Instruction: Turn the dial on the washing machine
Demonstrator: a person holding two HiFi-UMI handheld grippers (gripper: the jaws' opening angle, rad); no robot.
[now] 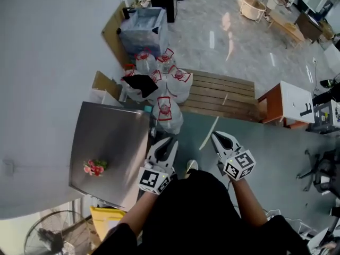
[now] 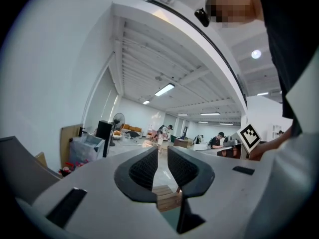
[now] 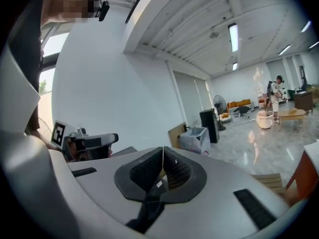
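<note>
steel box (image 1: 109, 147): maybe the washer; no dial in any view, so i could reach blind.
left gripper (image 1: 170, 142): empty, jaws barely apart; gap may be too narrow for a dial.
right gripper (image 1: 217, 138): empty, jaws together; would knock a dial, not grip it.

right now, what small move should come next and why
Probably swing the left gripper toward the steel-topped unit at the left. Both grippers point out into the room holding nothing, the right gripper has its fingers shut, and no dial shows in any view.
</note>
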